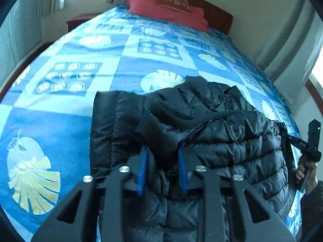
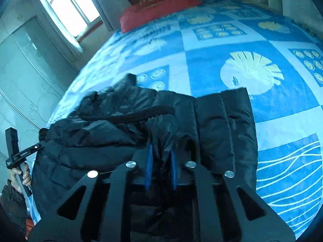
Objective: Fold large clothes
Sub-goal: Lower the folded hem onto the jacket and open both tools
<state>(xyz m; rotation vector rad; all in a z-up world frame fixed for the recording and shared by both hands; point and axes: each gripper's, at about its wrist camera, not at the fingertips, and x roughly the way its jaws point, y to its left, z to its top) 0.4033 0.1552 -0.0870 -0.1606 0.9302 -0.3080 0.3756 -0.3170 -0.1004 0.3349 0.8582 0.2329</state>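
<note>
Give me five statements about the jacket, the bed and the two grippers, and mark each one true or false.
1. The black quilted puffer jacket lies on a blue patterned bedspread. True.
2. The left gripper stands open and clear of the jacket. False: its blue pads pinch a fold of jacket fabric.
3. The right gripper is shut on the jacket. True.
4. A green pillow sits at the head of the bed. False: the pillow is red.
5. The jacket is already folded into a neat flat square. False: it is bunched and rumpled.
</note>
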